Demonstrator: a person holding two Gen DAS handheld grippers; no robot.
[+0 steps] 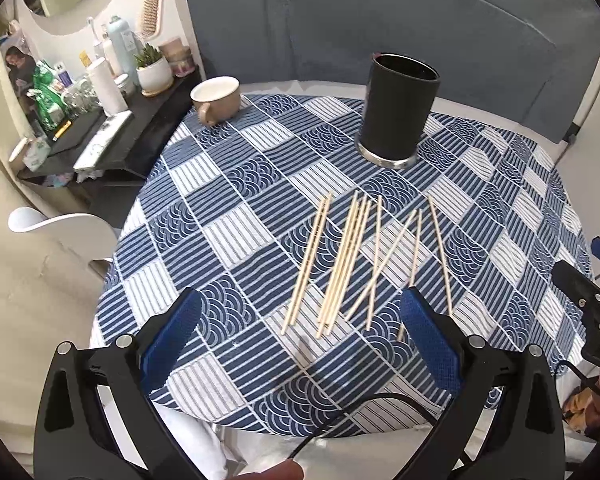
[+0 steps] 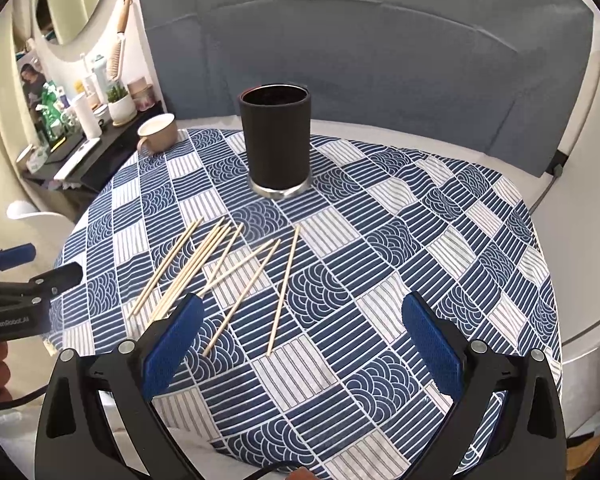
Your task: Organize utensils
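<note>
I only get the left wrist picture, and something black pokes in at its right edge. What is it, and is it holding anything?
Observer: That is the right gripper. Its own camera shows its jaws wide apart with nothing between them.
Operator: What is it aimed at?
Observer: The rightmost chopstick lies on the cloth in the gap ahead of it, untouched.
Operator: Does that camera see my gripper too?
Observer: Yes, the left gripper enters from the left edge, and its side reads GenRobot.AI.
</note>
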